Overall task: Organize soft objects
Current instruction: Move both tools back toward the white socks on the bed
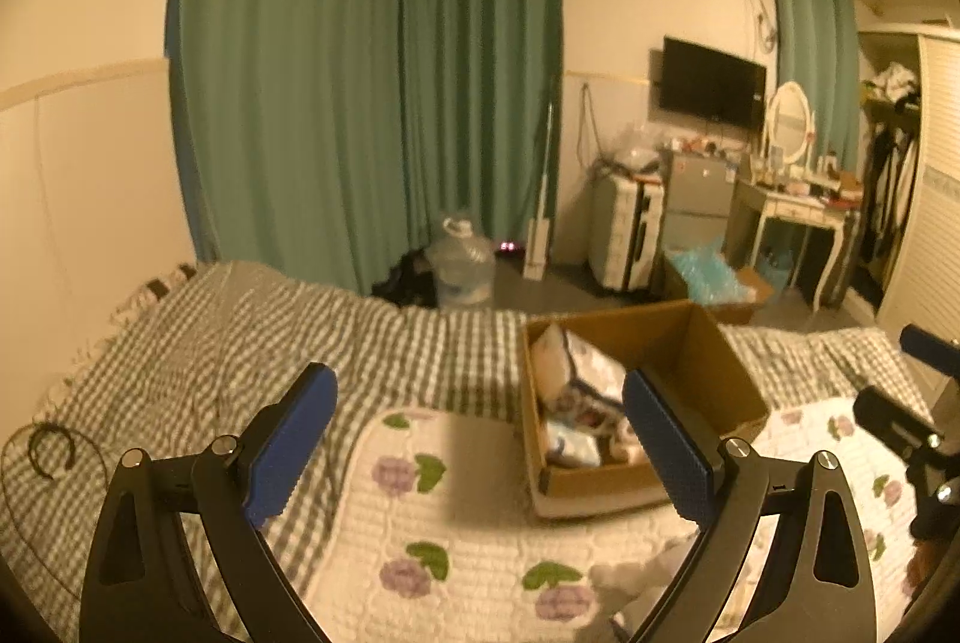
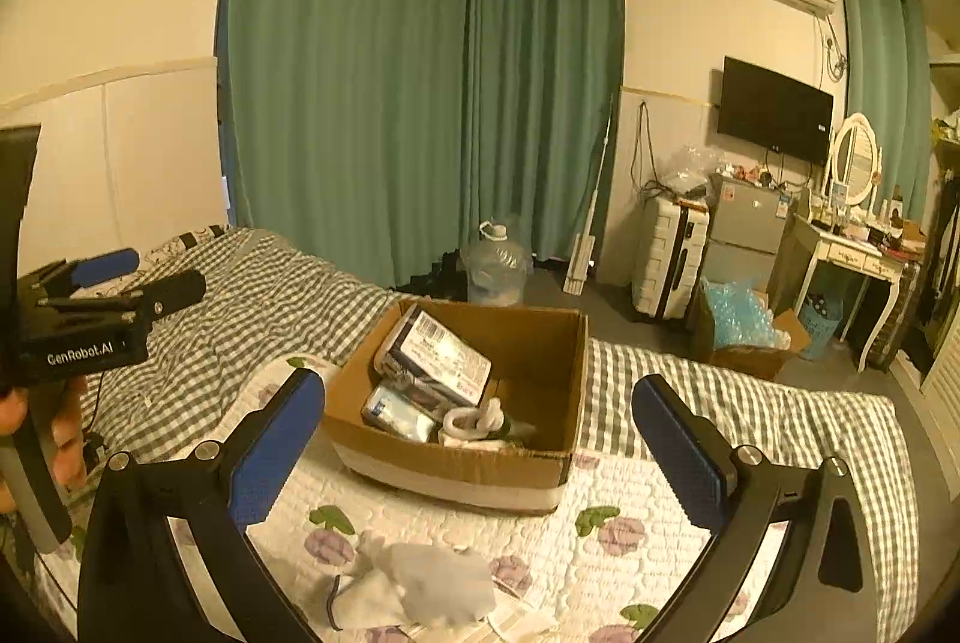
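Observation:
A brown cardboard box (image 2: 528, 343) stands on a flowered quilt (image 2: 630, 553) on the bed. It holds soft packs (image 2: 438, 349) and rolled white socks (image 2: 474, 418); the box (image 1: 714, 343) also shows in the left wrist view. A crumpled white cloth (image 2: 432, 583) lies on the quilt in front of the box, between and below my right gripper's fingers; its edge (image 1: 636, 577) shows in the left wrist view. My right gripper (image 2: 480, 445) is open and empty above it. My left gripper (image 1: 480, 439) is open and empty, left of the box.
A grey checked bedspread (image 1: 240, 343) covers the bed. A black cable loop (image 1: 51, 454) lies at its left. Beyond the bed are green curtains (image 2: 420, 72), a water jug (image 2: 495, 265), a suitcase (image 2: 666, 256), a dressing table (image 2: 852, 253) and a box of blue packing (image 2: 741, 325).

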Demonstrator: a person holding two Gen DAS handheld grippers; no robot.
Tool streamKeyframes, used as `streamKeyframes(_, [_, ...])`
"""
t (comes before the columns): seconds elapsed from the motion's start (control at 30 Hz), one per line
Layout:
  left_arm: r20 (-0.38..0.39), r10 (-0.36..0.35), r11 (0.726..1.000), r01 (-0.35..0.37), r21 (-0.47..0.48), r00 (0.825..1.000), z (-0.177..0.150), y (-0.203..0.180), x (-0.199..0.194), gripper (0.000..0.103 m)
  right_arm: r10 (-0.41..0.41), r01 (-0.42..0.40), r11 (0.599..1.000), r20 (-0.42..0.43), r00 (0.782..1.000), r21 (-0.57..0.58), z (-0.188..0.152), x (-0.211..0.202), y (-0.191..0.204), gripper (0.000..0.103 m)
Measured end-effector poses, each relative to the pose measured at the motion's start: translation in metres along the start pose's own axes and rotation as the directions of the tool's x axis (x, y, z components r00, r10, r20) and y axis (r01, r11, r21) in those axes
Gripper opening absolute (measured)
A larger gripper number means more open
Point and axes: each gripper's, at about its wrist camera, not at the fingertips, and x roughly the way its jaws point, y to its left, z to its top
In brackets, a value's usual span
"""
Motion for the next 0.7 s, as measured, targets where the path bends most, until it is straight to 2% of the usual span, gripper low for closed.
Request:
streamKeyframes(0.1, [-0.03,0.003,1.0,-0.003,-0.01,1.0,-0.013,0.001,0.006,0.098,0.012,-0.012,1.0,-0.032,0.999,0.006,-0.009,0.007,-0.001,0.103])
streamKeyframes(0.27, [-0.076,0.008,0.999,-0.005,0.044,0.997,-0.037,-0.007,0.012,0.098,0.012,-0.013,1.0,-0.081,0.997,-0.018,-0.026,0.022,0.0,0.103])
streamKeyframes(0.5, [-0.16,0.006,0.998,0.005,0.067,0.987,-0.061,-0.018,0.034,0.098,0.014,-0.022,0.999,-0.146,0.989,-0.047,-0.049,0.046,0.001,0.103])
streamKeyframes(0.7, [-0.255,-0.005,0.996,0.028,0.088,0.967,-0.09,-0.022,0.053,0.098,0.031,-0.045,0.997,-0.213,0.977,-0.064,-0.07,0.067,0.004,0.103])
